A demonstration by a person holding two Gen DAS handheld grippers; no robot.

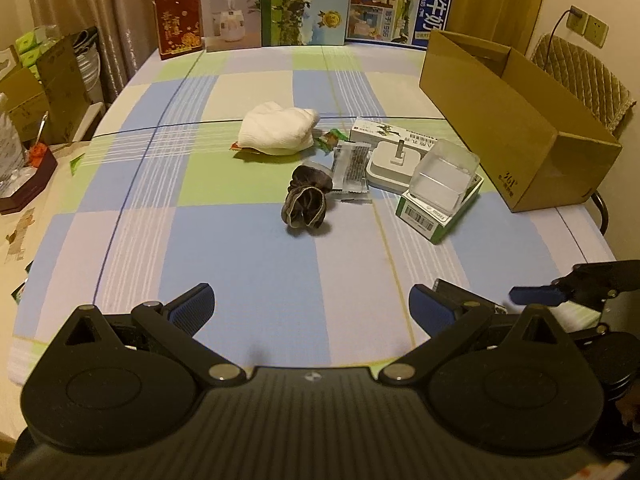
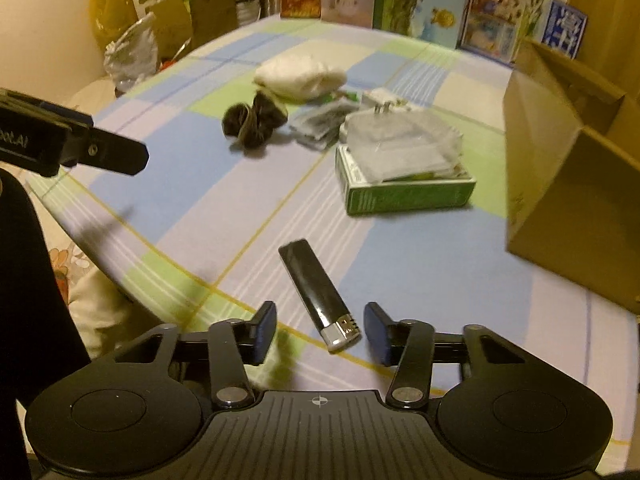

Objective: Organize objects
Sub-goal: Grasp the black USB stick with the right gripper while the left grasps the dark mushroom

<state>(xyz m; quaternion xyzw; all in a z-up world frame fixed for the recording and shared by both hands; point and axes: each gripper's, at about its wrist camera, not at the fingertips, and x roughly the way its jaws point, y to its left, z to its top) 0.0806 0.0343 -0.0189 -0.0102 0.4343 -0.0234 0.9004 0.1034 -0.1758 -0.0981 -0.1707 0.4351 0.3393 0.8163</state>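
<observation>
Lighter (image 2: 318, 295) lies flat on the checked tablecloth (image 2: 420, 272) near the table's front edge, metal end toward the right gripper (image 2: 320, 330), which sits low with fingers wide and empty, straddling that end.

Risks, as I judge them:
- Lighter is thin and glossy, lying diagonal to the jaws. Closing could spin or squirt it out toward the edge.
- Pads could pinch the cloth if too low.
- Cardboard box (image 2: 560, 168), the likely drop spot, has a tall near wall; could clip it.

Left gripper (image 1: 312, 304) hovers wide open, holding nothing, well short of the dark scrunchie (image 1: 306, 204).

Unclear: box interior hidden. Snack packet (image 1: 352, 166) and clear case (image 1: 444, 176) on the green carton (image 1: 424, 216) overlap. Right view is motion-blurred.
</observation>
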